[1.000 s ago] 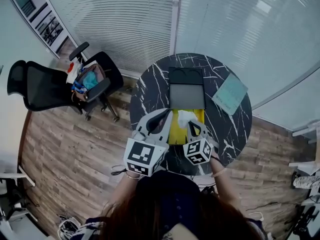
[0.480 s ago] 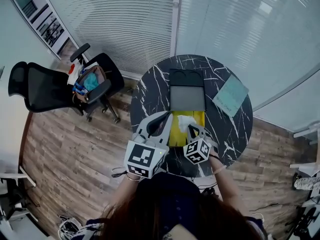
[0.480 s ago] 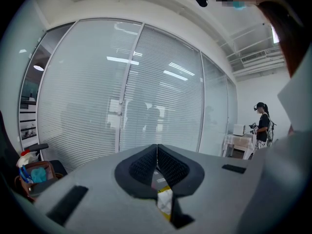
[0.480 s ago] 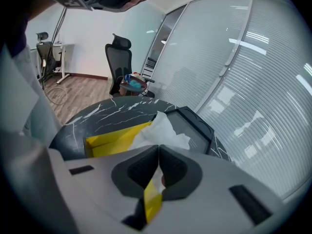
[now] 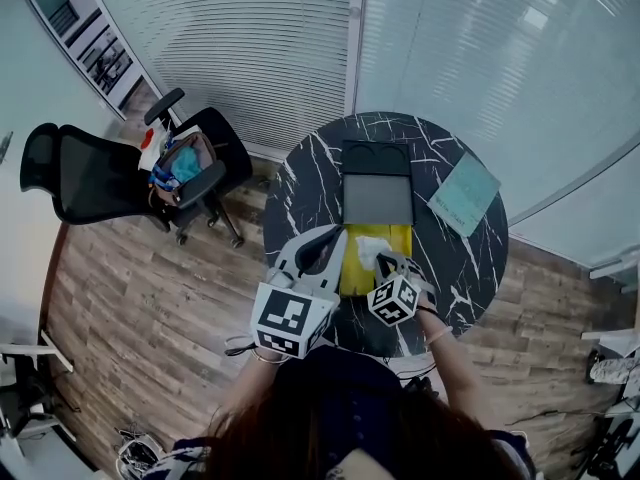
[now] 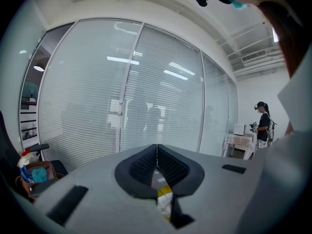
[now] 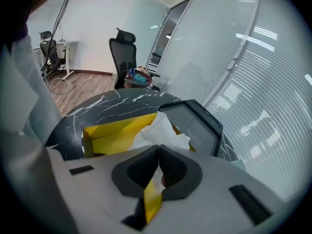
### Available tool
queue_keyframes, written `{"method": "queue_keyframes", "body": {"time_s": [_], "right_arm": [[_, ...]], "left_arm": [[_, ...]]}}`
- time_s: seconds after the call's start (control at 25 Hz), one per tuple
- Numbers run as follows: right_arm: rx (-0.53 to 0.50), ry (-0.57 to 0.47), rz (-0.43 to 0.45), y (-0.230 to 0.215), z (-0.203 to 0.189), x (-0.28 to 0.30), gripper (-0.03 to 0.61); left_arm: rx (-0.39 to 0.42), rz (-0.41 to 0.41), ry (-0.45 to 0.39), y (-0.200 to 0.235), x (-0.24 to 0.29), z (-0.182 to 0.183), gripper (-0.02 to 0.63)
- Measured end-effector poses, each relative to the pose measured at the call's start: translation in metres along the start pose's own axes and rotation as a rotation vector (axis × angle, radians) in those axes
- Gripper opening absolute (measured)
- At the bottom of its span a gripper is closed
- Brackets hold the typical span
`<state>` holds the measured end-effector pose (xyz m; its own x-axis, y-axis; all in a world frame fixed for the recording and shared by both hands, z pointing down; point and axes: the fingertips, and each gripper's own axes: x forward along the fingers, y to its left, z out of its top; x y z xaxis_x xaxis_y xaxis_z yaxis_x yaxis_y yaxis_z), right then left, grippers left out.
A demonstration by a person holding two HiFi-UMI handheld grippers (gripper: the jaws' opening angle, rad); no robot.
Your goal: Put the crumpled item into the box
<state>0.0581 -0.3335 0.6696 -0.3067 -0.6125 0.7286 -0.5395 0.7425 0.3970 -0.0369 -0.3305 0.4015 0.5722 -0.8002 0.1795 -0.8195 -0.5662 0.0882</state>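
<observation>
Marble table [image 5: 300, 183]: right hand-held gripper [image 7: 159, 150] clamped on crumpled paper [image 7: 161, 130] above box [image 7: 114, 133]; left hand-held gripper [image 6: 157, 152] closed

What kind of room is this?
Probably an office meeting room. It has glass walls with slatted blinds, a black swivel office chair, and a round dark marble-look table on a wood-look floor.

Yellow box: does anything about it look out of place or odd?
Only the white crumpled paper: it bulges above the rim of the yellow box, pinched in the shut right hand-held gripper. Nothing looks spilled or damaged.
</observation>
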Motion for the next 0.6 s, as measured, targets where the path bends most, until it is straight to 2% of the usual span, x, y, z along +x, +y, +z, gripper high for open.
{"method": "queue_keyframes", "body": {"time_s": [0.6], "right_arm": [[0.018,0.055,0.056,0.01,-0.012,0.021,0.026]], "left_arm": [[0.001,0.011,0.008,0.003,-0.002,-0.002,0.028]]}}
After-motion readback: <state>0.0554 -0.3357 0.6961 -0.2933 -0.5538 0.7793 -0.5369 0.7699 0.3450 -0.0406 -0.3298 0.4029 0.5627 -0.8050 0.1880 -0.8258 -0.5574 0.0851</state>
